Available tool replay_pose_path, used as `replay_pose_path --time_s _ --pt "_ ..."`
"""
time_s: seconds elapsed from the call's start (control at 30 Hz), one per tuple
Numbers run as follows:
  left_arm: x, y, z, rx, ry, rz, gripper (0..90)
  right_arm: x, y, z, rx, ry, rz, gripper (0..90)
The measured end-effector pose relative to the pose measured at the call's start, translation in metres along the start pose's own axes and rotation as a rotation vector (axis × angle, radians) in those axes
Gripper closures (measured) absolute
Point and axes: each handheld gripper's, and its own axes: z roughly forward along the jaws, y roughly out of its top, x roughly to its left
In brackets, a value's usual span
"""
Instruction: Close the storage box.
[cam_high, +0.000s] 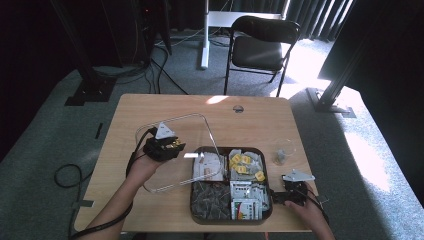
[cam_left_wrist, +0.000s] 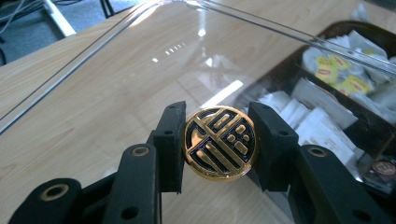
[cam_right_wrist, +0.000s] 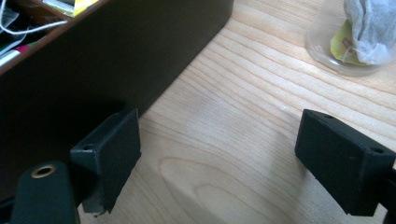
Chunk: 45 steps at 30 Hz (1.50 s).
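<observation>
Your left gripper (cam_left_wrist: 218, 142) is clamped on the round gold-and-black knob (cam_left_wrist: 219, 141) of the clear lid (cam_left_wrist: 140, 70); both pads press its rim, one on each side. The left gripper view gives you that grip close up, with the emblem on the knob facing the camera and the lid's transparent sheet stretching away beyond it over bare wood. The high view shows what the close-up cannot: the clear lid (cam_high: 200, 125) sits left of the dark tray (cam_high: 196, 210), its right edge overlapping the tray's left compartments, its far corners reaching toward the middle of the tabletop (cam_high: 150, 107).

The tray sits at the near edge, right of centre, four compartments full of packets: white sachets (cam_high: 210, 167), yellow-labelled tea bags (cam_high: 244, 165), dark packets (cam_high: 210, 197), and green-and-white sachets (cam_high: 247, 200).

Your right gripper (cam_right_wrist: 247, 158) rests just beside the tray's right wall (cam_right_wrist: 116, 60), near the near right corner, jaws wide apart with nothing but wood between them. Its own view shows the left jaw close against that wall, and a clear cup (cam_right_wrist: 348, 42) holding a tea bag farther off; the high view places that cup (cam_high: 283, 151) near the right edge.

The far half and the left side of the tabletop lie bare.
</observation>
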Motion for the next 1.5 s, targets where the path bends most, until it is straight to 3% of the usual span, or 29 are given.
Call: replay_pose_path --time_s 0.5,1.1,1.5 --pt "-0.033 0.017 0.005 -0.042 -0.086 0.016 59.3 0.000 0.000 0.000 0.001 0.000 -0.001 13.6" --pt "-0.077 0.031 0.014 -0.060 -0.196 0.110 59.3 0.000 0.000 0.000 -0.001 0.000 0.000 13.6" --pt "-0.095 0.031 0.021 -0.059 -0.245 0.148 59.3 0.000 0.000 0.000 0.000 0.000 0.000 13.6"
